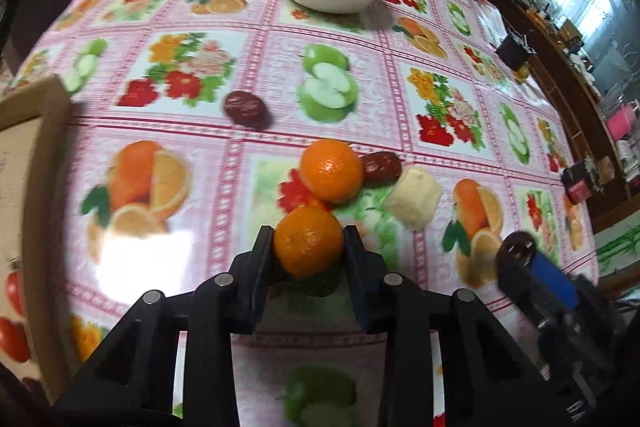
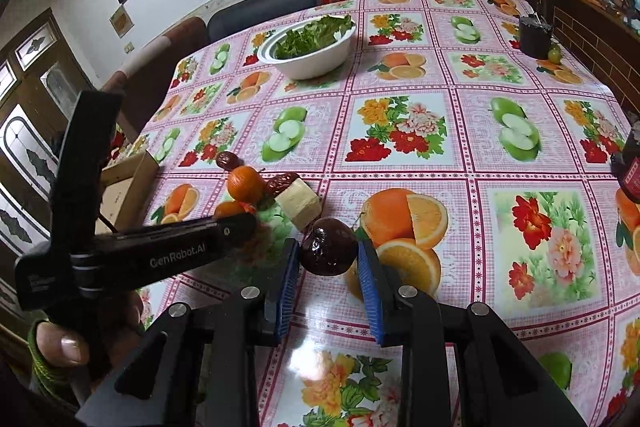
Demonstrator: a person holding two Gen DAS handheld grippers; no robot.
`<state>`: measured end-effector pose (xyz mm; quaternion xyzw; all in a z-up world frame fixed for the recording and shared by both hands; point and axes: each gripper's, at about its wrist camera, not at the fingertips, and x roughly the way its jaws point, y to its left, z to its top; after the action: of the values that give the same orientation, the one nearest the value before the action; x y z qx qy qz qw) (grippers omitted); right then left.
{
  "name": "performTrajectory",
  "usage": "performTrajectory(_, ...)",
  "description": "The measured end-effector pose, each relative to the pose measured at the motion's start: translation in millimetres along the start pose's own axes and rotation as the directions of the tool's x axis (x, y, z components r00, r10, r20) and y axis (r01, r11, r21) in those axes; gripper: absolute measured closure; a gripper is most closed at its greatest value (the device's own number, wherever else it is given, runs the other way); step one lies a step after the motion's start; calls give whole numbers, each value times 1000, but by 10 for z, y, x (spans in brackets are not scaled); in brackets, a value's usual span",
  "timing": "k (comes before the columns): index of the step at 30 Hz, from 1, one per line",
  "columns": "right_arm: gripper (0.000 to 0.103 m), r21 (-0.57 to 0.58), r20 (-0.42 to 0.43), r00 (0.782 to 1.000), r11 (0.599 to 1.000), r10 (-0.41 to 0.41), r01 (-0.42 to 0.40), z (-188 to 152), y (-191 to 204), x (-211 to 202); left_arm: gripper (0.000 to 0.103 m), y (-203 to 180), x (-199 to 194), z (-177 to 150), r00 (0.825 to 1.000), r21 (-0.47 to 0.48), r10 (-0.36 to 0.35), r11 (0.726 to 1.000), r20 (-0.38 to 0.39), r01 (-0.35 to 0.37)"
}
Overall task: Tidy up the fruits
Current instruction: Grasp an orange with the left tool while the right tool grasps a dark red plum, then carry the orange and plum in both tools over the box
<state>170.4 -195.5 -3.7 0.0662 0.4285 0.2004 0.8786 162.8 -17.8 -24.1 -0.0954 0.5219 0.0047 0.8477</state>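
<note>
Both grippers are clamped on fruit. Left gripper has its black fingers pressed against the sides of a small orange, at the near edge of the fruit cluster on the flowered tablecloth. Just beyond it sits a second orange, touching a dark red date, with a pale yellow block to their right. Another date lies apart, farther left. Right gripper holds a dark plum between its blue pads. A white bowl of greens stands far back. A cardboard box sits at the left edge.
</note>
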Motion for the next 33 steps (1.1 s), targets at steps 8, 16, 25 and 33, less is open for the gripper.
performTrajectory(8, 72, -27, 29, 999, 999, 44, -43, 8, 231, -161, 72, 191, -417, -193, 991, -16, 112, 994, 75, -111)
performTrajectory(16, 73, -73, 37, 995, 993, 94, -91, 5, 577, -201, 72, 478, -693, -307, 982, -66, 156, 987, 110, -149)
performTrajectory(25, 73, -121, 41, 990, 984, 135, -129, 21, 893, -242, 72, 710, -897, -381, 972, -103, 191, 979, 137, -178)
performTrajectory(33, 73, -152, 36, 985, 975, 169, -162, 27, 1144, -247, 72, 920, -992, -408, 965, -138, 216, 971, 147, -196)
